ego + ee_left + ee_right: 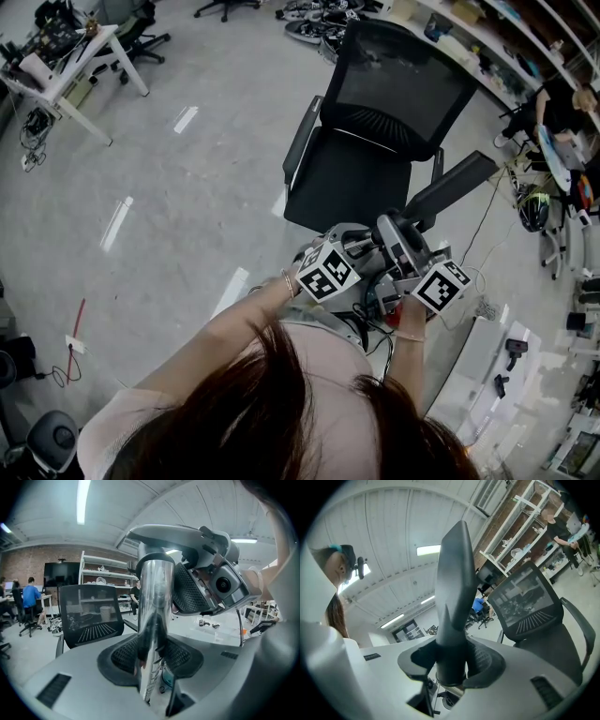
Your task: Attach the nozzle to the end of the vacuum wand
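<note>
In the left gripper view my left gripper (152, 657) is shut on a shiny metal vacuum wand (153, 620) that stands upright between the mesh pads. The wand's upper end reaches the jaws of my right gripper (206, 581), seen close at the upper right. My right gripper (451, 662) is shut on the round base of a dark grey tapered nozzle (454, 597), whose slanted tip points up and away. In the head view both grippers sit close together in front of the person, and the nozzle (452, 185) sticks out to the upper right.
A black mesh office chair (375, 122) stands right behind the grippers on the grey floor. A white desk (70, 70) is at the far left. Shelving and seated people (32, 597) line the back, and cables lie on the floor at the right (487, 305).
</note>
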